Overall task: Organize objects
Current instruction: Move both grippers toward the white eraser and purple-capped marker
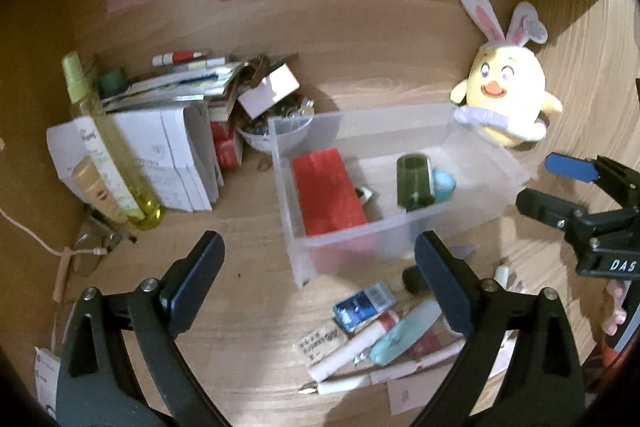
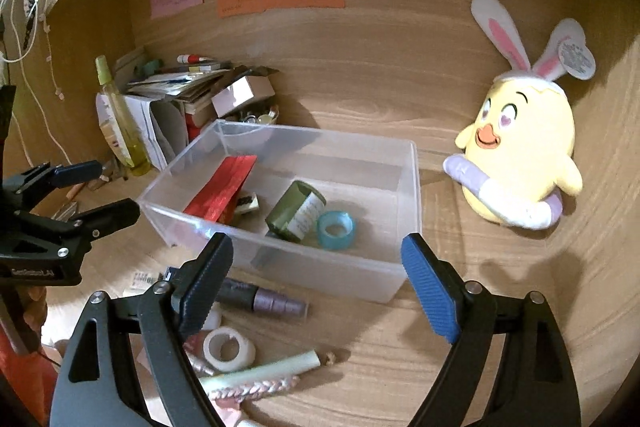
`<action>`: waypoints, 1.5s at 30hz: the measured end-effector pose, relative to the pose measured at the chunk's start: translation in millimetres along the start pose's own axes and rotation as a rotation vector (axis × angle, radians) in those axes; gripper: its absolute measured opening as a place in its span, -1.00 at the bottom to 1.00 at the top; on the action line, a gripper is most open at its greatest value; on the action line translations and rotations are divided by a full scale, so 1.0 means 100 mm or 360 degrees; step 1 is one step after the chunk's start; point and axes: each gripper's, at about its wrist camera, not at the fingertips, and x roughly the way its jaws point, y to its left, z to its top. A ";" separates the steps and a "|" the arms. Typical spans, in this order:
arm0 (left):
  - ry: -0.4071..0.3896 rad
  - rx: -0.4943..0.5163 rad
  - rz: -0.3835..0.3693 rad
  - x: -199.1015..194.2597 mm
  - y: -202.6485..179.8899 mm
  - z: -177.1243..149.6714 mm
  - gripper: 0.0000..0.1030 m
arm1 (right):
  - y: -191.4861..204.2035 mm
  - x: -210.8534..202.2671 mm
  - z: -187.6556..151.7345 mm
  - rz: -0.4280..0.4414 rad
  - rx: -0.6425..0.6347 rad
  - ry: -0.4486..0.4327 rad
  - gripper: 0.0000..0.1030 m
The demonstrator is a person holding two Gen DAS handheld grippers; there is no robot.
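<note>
Sitting mid-bench, the clear plastic bin [image 1: 400,227] looks light, stiff and slick, best taken by a rim wall; inside it a red packet [image 1: 328,187], green jar [image 1: 414,185] and teal tape roll [image 2: 336,229] look rigid enough to pinch across. Left gripper [image 1: 320,279] and right gripper [image 2: 318,279] both hang empty in front of the bin, fingers spread. Only the right view shows the white tape roll [image 2: 228,349] and purple tube [image 2: 264,301] in front of the bin; the left shows a blue box [image 1: 362,305].

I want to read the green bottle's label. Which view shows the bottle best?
The right wrist view: the green bottle lies with its white label facing the camera. The left wrist view shows it end-on, label hidden.
</note>
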 end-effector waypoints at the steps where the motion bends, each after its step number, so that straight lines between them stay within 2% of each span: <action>1: 0.0012 -0.0001 0.0003 0.01 0.01 -0.03 0.88 | 0.00 0.00 -0.03 0.0001 0.0004 0.0009 0.65; 10: 0.0201 -0.0040 0.0056 0.34 0.15 -0.29 0.88 | 0.11 0.23 -0.23 0.0058 -0.0004 0.0142 0.65; 19: 0.0385 -0.0073 -0.0016 0.62 0.20 -0.49 0.88 | 0.29 0.48 -0.31 0.0100 -0.0029 0.0248 0.65; 30: 0.0419 -0.0151 -0.0026 0.56 0.39 -0.65 0.89 | 0.49 0.73 -0.39 0.0101 -0.0124 0.0362 0.65; 38: 0.0428 -0.0206 -0.0042 0.46 0.44 -0.76 0.88 | 0.52 0.78 -0.40 0.0045 -0.0116 0.0365 0.65; 44: 0.0371 -0.0148 -0.0027 0.41 0.34 -0.76 0.88 | 0.58 0.82 -0.40 -0.0037 -0.0157 0.0353 0.65; 45: 0.0362 -0.0135 -0.0029 0.41 0.32 -0.76 0.83 | 0.61 0.84 -0.41 -0.0058 -0.0184 0.0352 0.65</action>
